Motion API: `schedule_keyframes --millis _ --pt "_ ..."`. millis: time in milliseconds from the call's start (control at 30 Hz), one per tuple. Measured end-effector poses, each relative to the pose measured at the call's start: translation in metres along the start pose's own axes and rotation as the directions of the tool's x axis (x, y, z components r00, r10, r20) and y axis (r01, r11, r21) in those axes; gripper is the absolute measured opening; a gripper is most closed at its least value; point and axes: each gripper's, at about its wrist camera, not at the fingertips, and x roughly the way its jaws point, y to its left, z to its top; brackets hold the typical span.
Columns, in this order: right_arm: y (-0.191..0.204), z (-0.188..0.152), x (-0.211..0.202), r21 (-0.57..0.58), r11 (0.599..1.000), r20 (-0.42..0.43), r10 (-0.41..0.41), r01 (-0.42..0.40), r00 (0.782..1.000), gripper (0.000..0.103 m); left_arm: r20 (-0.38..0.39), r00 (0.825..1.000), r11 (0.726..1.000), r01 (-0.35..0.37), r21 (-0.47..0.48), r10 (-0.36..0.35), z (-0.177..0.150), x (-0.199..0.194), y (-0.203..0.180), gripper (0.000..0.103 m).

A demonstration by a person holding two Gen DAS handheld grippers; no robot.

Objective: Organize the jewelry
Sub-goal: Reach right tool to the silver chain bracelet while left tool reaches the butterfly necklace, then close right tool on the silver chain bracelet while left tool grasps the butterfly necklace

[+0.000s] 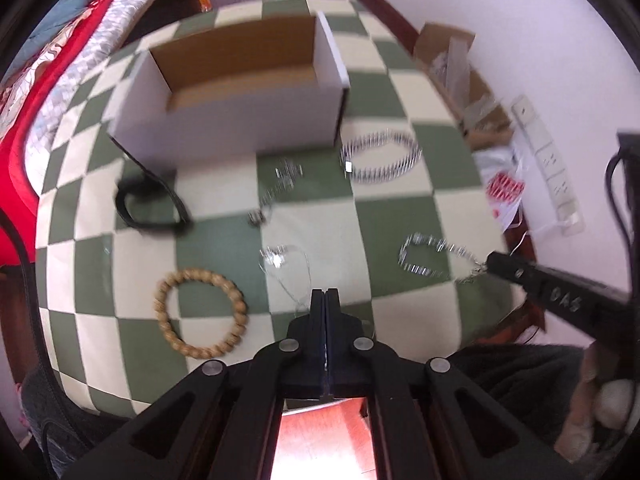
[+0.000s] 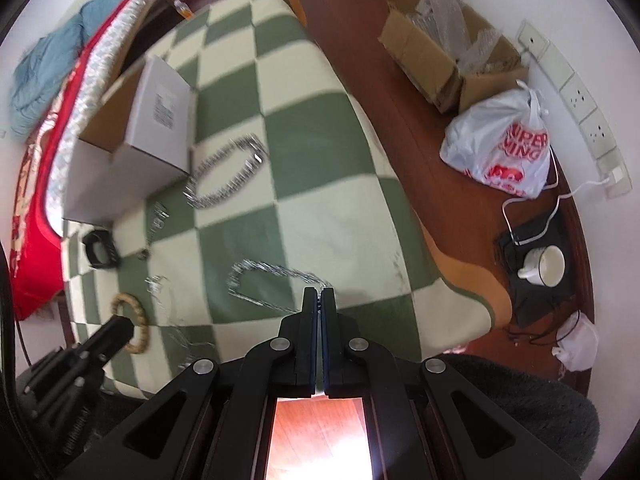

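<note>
On a green-and-cream checked cloth, a silver chain bracelet lies well in front of an open white box. The right gripper has its fingers pressed together on the chain's near end, and the left gripper is closed on nothing, close to a fine necklace. The chain looks light, limp and slippery, likely to swing, so pinching at the clasp end seems safest.
</note>
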Motion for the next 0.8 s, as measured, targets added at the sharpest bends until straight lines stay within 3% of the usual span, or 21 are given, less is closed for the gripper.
schedule_keyframes --millis 167,333,367,433,467,500,667,800 --pt "0.017 0.009 -0.020 -0.026 1.000 0.046 0.014 -0.013 0.999 0.001 0.043 0.999 1.000 0.022 -0.015 -0.022 0.013 -0.019 0.011 0.000" --pt "0.017 0.009 -0.014 -0.032 0.999 0.030 -0.001 0.002 1.000 0.001 -0.106 0.991 0.996 0.077 -0.042 -0.081 0.005 0.016 0.010 0.006" --pt "0.015 0.008 -0.013 -0.030 1.000 0.026 -0.003 0.003 1.000 0.001 -0.136 0.987 0.995 0.081 -0.054 -0.088 -0.001 0.027 0.008 0.012" --pt "0.009 0.005 -0.008 -0.022 1.000 0.016 -0.008 0.008 1.000 0.001 -0.181 0.979 0.993 0.082 -0.085 -0.096 -0.013 0.043 0.010 0.046" --pt "0.006 0.003 -0.006 -0.016 1.000 0.011 -0.009 0.009 1.000 0.001 -0.191 0.975 0.991 0.091 -0.103 -0.109 -0.017 0.048 0.011 0.075" --pt "0.003 0.002 -0.004 -0.012 1.000 0.008 -0.011 0.011 1.000 0.001 -0.195 0.974 0.989 0.097 -0.113 -0.117 -0.019 0.051 0.011 0.080" --pt "-0.006 -0.002 0.002 0.012 1.000 -0.002 -0.008 0.008 1.000 0.001 -0.218 0.975 0.996 0.021 -0.087 -0.039 -0.030 0.067 0.002 0.079" --pt "-0.007 -0.001 0.005 0.016 1.000 -0.005 -0.012 0.012 1.000 0.001 -0.168 0.982 0.996 -0.088 0.029 0.092 -0.035 0.069 -0.017 0.072"
